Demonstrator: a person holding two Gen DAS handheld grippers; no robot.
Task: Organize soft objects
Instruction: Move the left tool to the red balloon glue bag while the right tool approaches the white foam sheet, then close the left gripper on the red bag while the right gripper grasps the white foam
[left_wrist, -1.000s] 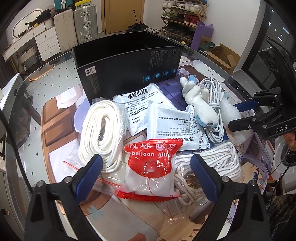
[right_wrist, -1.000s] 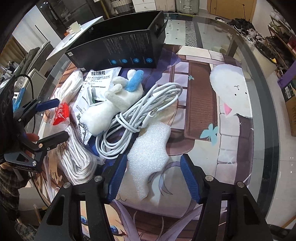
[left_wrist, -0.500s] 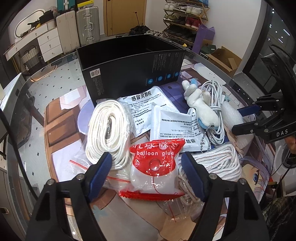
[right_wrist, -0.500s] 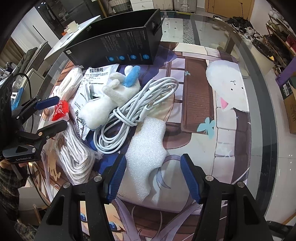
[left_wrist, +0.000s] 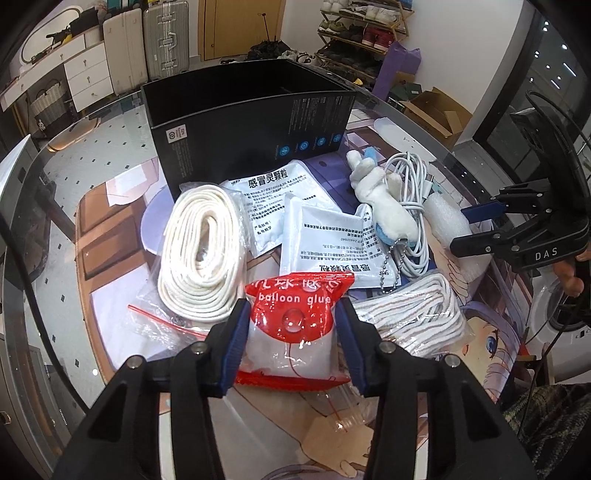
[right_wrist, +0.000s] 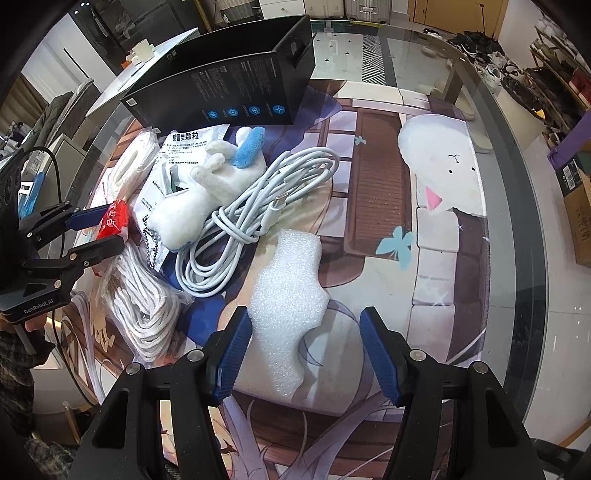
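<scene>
My left gripper (left_wrist: 291, 314) is shut on the red and white balloon glue bag (left_wrist: 295, 325), both pads pressing its sides on the table. It shows from the side in the right wrist view (right_wrist: 99, 232). My right gripper (right_wrist: 304, 325) is open, its jaws either side of the near end of a white foam piece (right_wrist: 291, 295). A white plush toy with a blue ear (right_wrist: 199, 199), a coiled white cable (right_wrist: 258, 206), two bagged white ropes (left_wrist: 201, 247) (left_wrist: 413, 314) and white medicine sachets (left_wrist: 317, 243) lie on the mat. An open black box (left_wrist: 251, 125) stands behind them.
The glass table carries a printed cartoon mat (right_wrist: 443, 206). The table's curved edge (right_wrist: 532, 258) runs close on the right. The right gripper shows at the right of the left wrist view (left_wrist: 517, 229). Suitcases, a shoe rack and cardboard boxes stand on the floor beyond.
My left gripper has moved forward and closed its jaws on the balloon glue bag. My right gripper has stayed open over the foam piece, shifting only slightly.
</scene>
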